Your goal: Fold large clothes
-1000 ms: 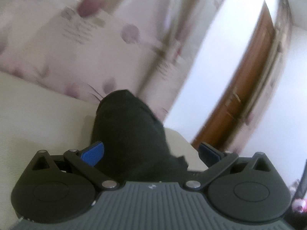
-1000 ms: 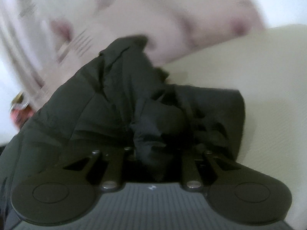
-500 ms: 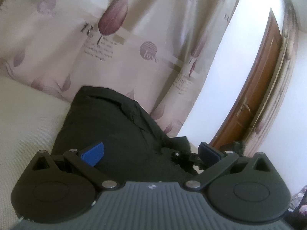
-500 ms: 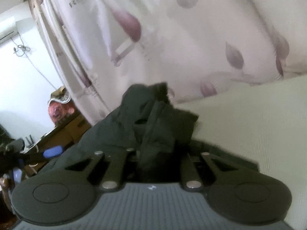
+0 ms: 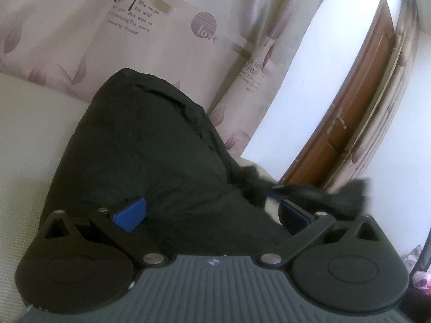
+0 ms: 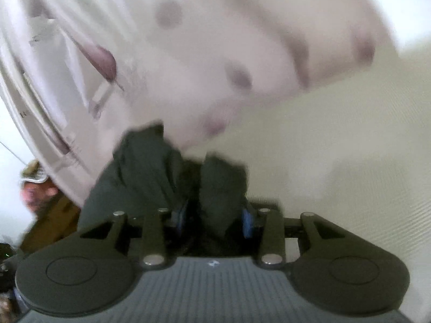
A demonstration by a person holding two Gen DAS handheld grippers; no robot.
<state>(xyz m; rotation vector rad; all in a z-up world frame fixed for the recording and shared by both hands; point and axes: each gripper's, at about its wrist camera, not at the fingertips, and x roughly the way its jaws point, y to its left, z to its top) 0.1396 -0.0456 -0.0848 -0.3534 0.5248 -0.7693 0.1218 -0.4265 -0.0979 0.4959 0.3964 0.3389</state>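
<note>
A large black padded jacket with a fur-trimmed edge lies bunched on the cream bed. My left gripper is open, its blue pads wide apart with the jacket's bulk lying between them. In the blurred right wrist view, my right gripper is shut on a fold of the jacket, which fills the gap between the fingers and hangs toward the left.
A pale curtain with purple leaf prints hangs behind the bed. A brown wooden door and white wall are at the right. The cream bed surface spreads to the right of my right gripper. Clutter shows at far left.
The left view has tilted down and drawn nearer, so the jacket fills more of it. The right gripper keeps its hold and swings fast, blurring the view; the jacket bunch looks smaller.
</note>
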